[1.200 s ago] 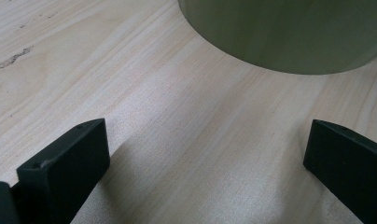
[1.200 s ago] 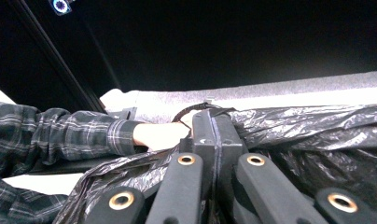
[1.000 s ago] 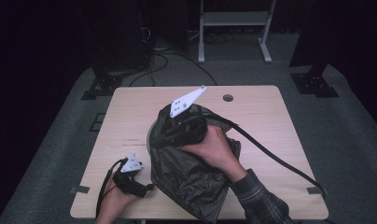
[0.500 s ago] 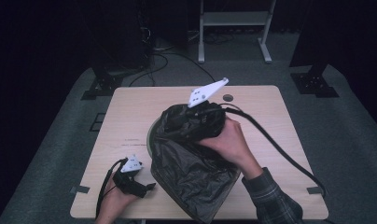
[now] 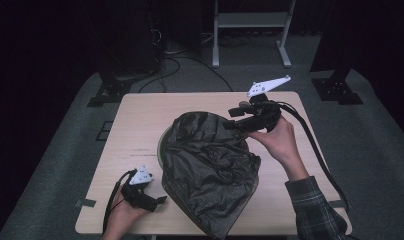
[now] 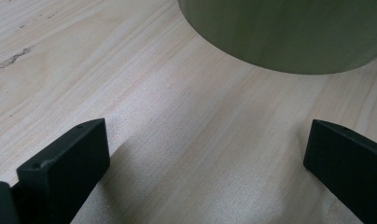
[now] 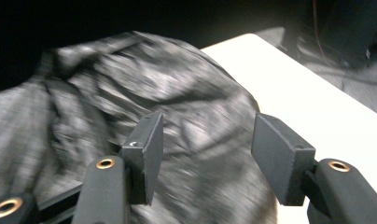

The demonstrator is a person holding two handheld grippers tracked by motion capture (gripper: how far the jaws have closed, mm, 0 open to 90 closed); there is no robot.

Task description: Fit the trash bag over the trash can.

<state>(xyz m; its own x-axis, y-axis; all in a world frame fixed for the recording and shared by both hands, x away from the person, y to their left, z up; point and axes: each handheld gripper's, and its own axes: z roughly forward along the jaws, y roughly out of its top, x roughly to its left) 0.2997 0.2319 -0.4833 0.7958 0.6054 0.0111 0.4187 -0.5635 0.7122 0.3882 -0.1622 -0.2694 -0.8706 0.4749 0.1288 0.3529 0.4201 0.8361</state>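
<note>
A crumpled black plastic bag (image 5: pixel 210 165) lies draped over a round olive-green container (image 5: pixel 160 150) in the middle of the wooden table (image 5: pixel 135 125). My right gripper (image 5: pixel 235 117) hovers at the bag's far right edge, pointing left over it. In the right gripper view that gripper (image 7: pixel 207 140) is open, with the blurred bag (image 7: pixel 107 93) beneath and nothing between its jaws. My left gripper (image 5: pixel 157 200) rests on the table at the front left, just short of the container. The left gripper view shows it (image 6: pixel 205 154) wide open over bare wood, the green container wall (image 6: pixel 289 32) ahead.
A thick black cable (image 5: pixel 320 155) trails from the right gripper along the table's right side. A cable hole (image 5: pixel 243 104) sits near the far edge. Bare wood lies left of the bag. Stand legs (image 5: pixel 215 55) and black bases stand on the grey floor behind.
The right gripper has moved from above the middle of the bag to its far right edge, rising a little. The bag has shifted and spread. The left gripper has stayed put.
</note>
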